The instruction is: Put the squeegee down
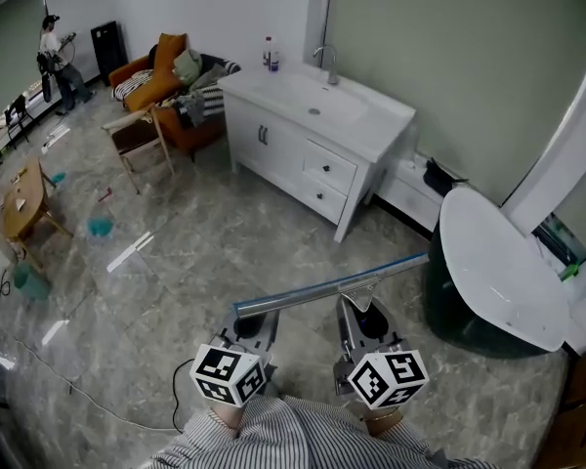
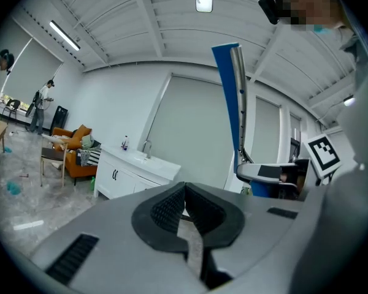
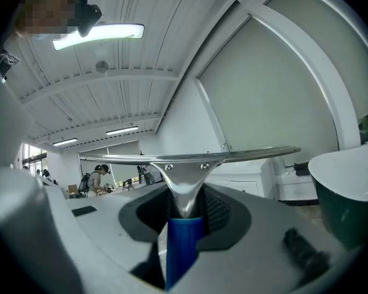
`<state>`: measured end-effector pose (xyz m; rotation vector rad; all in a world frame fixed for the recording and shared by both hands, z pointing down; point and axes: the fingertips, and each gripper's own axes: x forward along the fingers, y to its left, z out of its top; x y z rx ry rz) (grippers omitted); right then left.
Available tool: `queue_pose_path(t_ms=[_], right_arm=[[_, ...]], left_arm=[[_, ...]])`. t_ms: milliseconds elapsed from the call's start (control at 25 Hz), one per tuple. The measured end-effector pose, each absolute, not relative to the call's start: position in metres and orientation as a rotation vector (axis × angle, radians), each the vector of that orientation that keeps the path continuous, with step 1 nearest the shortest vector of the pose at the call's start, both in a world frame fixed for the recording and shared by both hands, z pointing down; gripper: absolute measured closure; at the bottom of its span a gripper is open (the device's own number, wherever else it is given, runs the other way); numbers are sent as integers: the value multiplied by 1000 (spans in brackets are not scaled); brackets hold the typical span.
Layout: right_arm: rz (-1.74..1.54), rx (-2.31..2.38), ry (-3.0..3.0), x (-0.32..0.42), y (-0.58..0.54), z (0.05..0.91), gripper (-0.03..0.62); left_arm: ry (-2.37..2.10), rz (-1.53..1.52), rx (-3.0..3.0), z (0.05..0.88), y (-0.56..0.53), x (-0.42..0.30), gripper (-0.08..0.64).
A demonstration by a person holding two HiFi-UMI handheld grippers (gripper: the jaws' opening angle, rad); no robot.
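Observation:
The squeegee [image 1: 332, 286] has a long metal blade and a blue handle. In the head view it hangs level over the grey marble floor, running from lower left to upper right. My right gripper [image 1: 358, 311] is shut on the handle; in the right gripper view the blue handle [image 3: 183, 244] sits between the pads and the blade [image 3: 190, 158] crosses above them. My left gripper [image 1: 257, 322] is beside it on the left, shut with nothing in it; its pads meet in the left gripper view [image 2: 184, 195]. There the squeegee [image 2: 236, 103] stands upright to the right.
A white vanity cabinet [image 1: 313, 154] with a sink stands ahead. At the right is a white oval top [image 1: 498, 262] on a dark green base. Further left are an orange sofa [image 1: 161, 76], a wooden chair [image 1: 137, 135], a small wooden table [image 1: 20, 198] and a person [image 1: 54, 57].

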<state>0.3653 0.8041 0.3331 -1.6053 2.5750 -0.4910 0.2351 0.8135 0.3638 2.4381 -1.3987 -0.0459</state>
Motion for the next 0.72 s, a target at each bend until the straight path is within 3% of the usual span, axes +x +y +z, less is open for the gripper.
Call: queue_pose_path(t_ms=[360, 720], right_arm=[[-514, -1598, 2581, 338, 734, 348, 476], [-431, -1593, 2569, 272, 602, 321, 476]], left_arm=[[-1393, -16, 2428, 381, 746, 215, 548], [-1399, -43, 2458, 356, 610, 146, 548]])
